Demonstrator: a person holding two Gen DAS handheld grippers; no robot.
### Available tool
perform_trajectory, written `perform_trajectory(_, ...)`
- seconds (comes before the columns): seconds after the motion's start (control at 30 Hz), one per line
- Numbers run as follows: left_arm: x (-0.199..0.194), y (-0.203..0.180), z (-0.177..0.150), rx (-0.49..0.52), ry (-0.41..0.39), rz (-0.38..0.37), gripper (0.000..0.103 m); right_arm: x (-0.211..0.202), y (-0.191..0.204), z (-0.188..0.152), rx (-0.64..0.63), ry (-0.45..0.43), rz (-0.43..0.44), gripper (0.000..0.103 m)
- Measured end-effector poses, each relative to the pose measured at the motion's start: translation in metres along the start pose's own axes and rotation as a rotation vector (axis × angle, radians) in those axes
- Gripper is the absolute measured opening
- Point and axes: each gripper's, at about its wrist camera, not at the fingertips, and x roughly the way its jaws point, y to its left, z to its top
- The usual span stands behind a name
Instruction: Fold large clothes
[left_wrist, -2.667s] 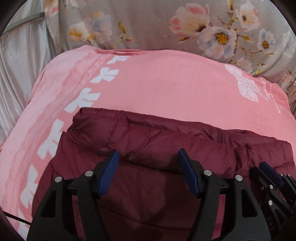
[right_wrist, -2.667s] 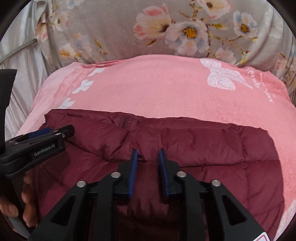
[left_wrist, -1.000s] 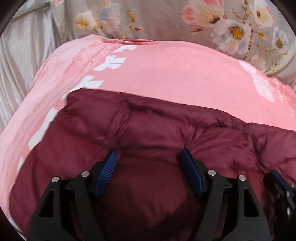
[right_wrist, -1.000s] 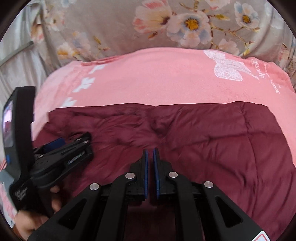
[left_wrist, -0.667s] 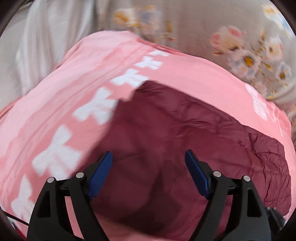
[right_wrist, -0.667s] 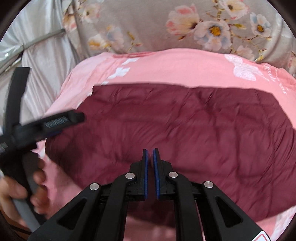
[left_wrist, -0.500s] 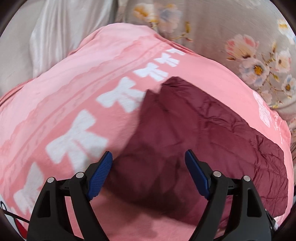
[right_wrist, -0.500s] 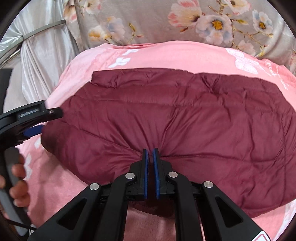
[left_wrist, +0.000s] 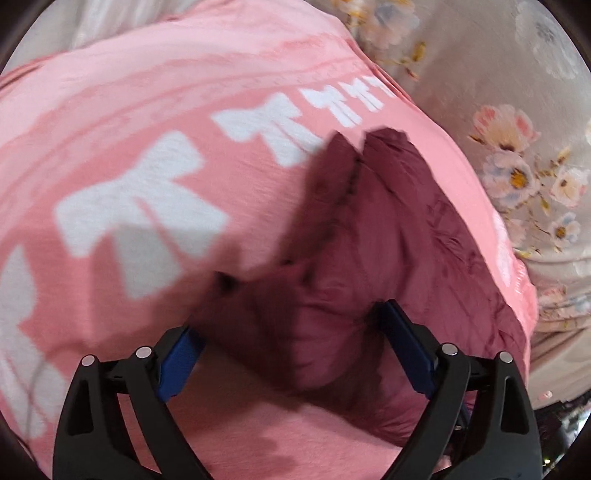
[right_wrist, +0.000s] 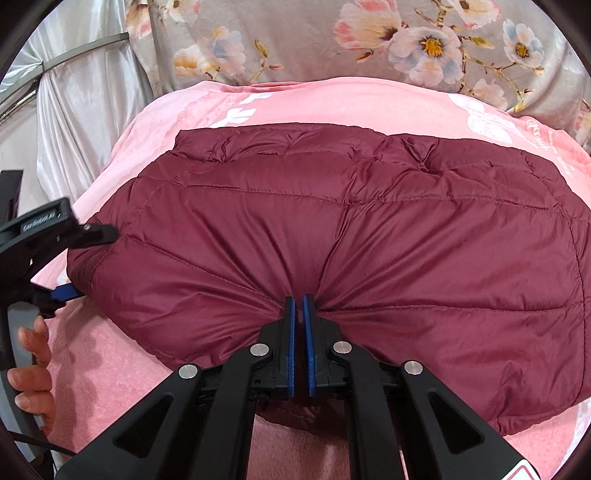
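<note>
- The maroon puffer jacket (right_wrist: 332, 236) lies folded flat on the pink blanket (right_wrist: 332, 96).
- The right gripper (right_wrist: 299, 306) pinches the jacket's near edge.
- The left gripper (left_wrist: 291, 332), jaws just widened, straddles the jacket's end without gripping.

A pink blanket (right_wrist: 332, 99) with white bow prints (left_wrist: 136, 206) covers the bed as the working surface; its nap looks soft and slightly fuzzy. In the right wrist view the bows run along its edge toward 11 o'clock, and a larger white bow motif with script sits near 2 o'clock. Directly on the blanket lies a maroon quilted puffer jacket (right_wrist: 369, 236), spread broad and puffy across the middle, its stitched channels running side to side. Pink shows around it at 12, 7 and 5 o'clock. Beyond the blanket at 12 o'clock lies grey floral fabric (right_wrist: 295, 37).
</note>
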Motion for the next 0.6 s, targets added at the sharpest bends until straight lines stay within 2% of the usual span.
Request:
perform_trajectory(0.07,0.004,-0.01,0.0,0.008,0.022,-0.046,0.077,0.0,0.001,0.0,0.001,0.0,0.0,0.007)
perform_trajectory(0.13,0.006,-0.022,-0.001,0.006,0.05,-0.089,0.052,0.001,0.001,0.0,0.005,0.0,0.003,0.007)
perform_trajectory(0.17,0.003,-0.028,0.0,0.018,0.042,-0.09,0.045,0.0,-0.001,0.0,0.01,-0.002,0.008,0.007)
perform_trajectory(0.2,-0.002,-0.035,-0.001,0.037,0.029,-0.091,0.031,-0.002,-0.002,-0.001,0.017,-0.009,0.015,0.006)
perform_trajectory(0.23,-0.01,-0.042,0.0,0.06,0.012,-0.106,0.022,-0.006,-0.005,-0.001,0.027,-0.022,0.018,0.004)
perform_trajectory(0.37,-0.042,-0.064,0.003,0.131,-0.04,-0.161,0.016,-0.039,-0.012,-0.016,0.061,-0.076,0.039,0.004)
perform_trajectory(0.6,-0.085,-0.119,-0.017,0.306,-0.118,-0.21,0.014,-0.041,-0.013,-0.027,0.053,-0.046,0.046,0.005)
